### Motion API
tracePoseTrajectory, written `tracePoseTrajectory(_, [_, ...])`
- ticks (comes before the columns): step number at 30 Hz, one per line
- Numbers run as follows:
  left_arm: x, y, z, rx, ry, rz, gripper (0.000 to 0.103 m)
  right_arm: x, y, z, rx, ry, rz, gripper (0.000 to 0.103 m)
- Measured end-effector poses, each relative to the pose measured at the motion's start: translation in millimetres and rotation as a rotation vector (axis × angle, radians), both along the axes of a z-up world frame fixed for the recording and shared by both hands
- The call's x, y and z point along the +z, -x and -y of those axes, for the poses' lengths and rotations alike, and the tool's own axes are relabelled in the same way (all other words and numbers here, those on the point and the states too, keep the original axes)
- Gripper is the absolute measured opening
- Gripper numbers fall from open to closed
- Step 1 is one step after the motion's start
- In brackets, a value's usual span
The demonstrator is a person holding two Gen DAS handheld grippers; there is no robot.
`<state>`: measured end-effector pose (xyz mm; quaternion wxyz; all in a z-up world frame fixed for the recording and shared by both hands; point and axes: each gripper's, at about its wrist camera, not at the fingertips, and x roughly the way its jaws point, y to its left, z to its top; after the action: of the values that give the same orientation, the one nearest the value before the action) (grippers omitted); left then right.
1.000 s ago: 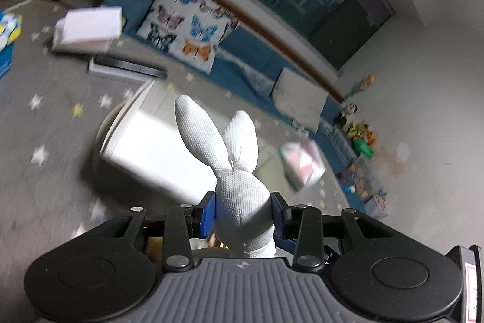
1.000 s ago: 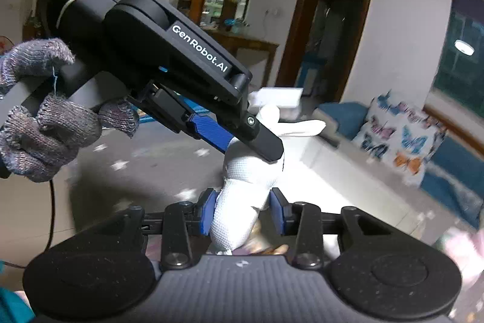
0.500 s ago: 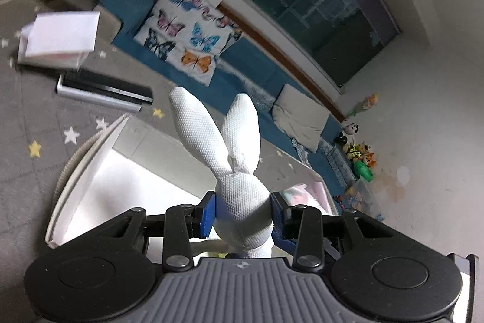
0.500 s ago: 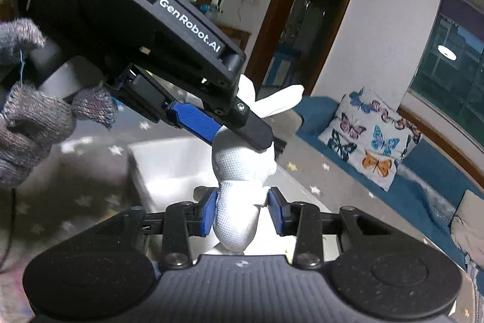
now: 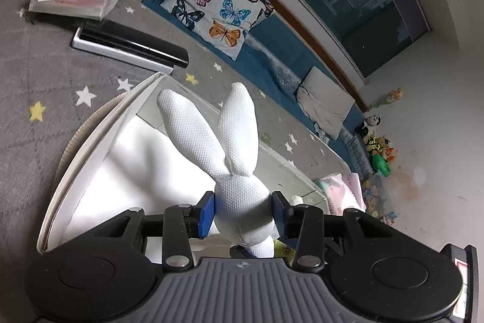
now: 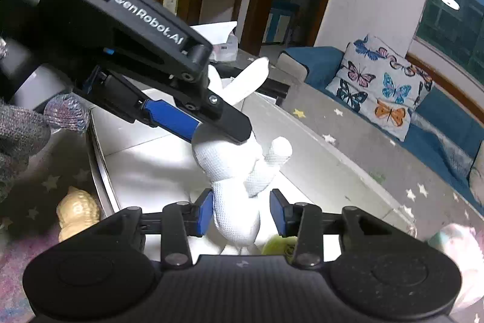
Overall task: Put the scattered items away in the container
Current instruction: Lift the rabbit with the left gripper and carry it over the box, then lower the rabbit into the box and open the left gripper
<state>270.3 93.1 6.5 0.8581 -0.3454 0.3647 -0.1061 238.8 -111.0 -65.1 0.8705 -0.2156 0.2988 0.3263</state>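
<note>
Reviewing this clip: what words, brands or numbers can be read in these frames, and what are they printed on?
"GenRobot.AI": on the black arm of the left gripper, seen by the right wrist camera.
"DAS": on the same gripper's black housing, upper left; the smaller print beneath it is too small to read.
Printing on the pink packet and the yellow-green ball: unreadable.

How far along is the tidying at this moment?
Little looks done: the white box shows a mostly bare floor. In hand: the left gripper clamps the white rabbit by the head above the box; the right gripper sits loose around its body. Left: drop the rabbit, then the cream toy and pink bundle outside.
</note>
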Motion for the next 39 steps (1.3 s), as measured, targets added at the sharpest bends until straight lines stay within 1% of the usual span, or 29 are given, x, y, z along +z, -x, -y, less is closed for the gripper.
tracePoseTrajectory(2, [-1, 0, 1, -0.003, -0.008, -0.006, 0.044, -1, 0, 3, -0.002, -0.017, -0.016, 0.041])
tracePoseTrajectory(3, [0, 0, 2, -0.003, -0.014, -0.011, 0.044, -1, 0, 4, -0.004, -0.027, -0.023, 0.044])
tracePoseTrajectory(4, [0, 0, 2, -0.003, -0.020, -0.019, 0.044, 0, 1, 6, -0.005, -0.037, -0.029, 0.044])
tracePoseTrajectory(8, [1, 0, 1, -0.009, -0.024, -0.040, 0.044, 0, -1, 11, -0.020, -0.050, -0.037, 0.044])
tracePoseTrajectory(12, [2, 3, 0, -0.006, -0.017, -0.037, 0.044, -1, -4, 12, -0.063, -0.057, -0.044, 0.044])
tracePoseTrajectory(15, [4, 2, 0, -0.010, -0.019, -0.052, 0.044, -2, -9, 15, -0.089, -0.076, -0.075, 0.044])
tracePoseTrajectory(18, [5, -1, 6, -0.012, -0.045, -0.062, 0.044, 0, -12, 17, -0.079, -0.106, -0.079, 0.044])
tracePoseTrajectory(22, [1, -5, 13, -0.021, -0.041, -0.074, 0.044, 2, -15, 12, -0.072, -0.128, -0.075, 0.044])
tracePoseTrajectory(25, [-1, -5, 15, -0.041, -0.033, -0.079, 0.044, 2, -22, 14, -0.111, -0.130, -0.074, 0.044])
tracePoseTrajectory(28, [0, -3, 14, -0.033, -0.036, -0.072, 0.044, 3, -31, 20, -0.140, -0.154, -0.102, 0.043])
tracePoseTrajectory(31, [2, 0, 14, -0.035, -0.042, -0.073, 0.044, 6, -28, 19, -0.164, -0.111, -0.062, 0.043])
tracePoseTrajectory(35, [6, 10, 15, -0.034, -0.064, -0.049, 0.044, 8, -29, 25, -0.136, -0.130, -0.090, 0.044])
tracePoseTrajectory(39, [9, 25, 17, -0.040, -0.074, -0.040, 0.044, 6, -28, 27, -0.154, -0.102, -0.102, 0.047])
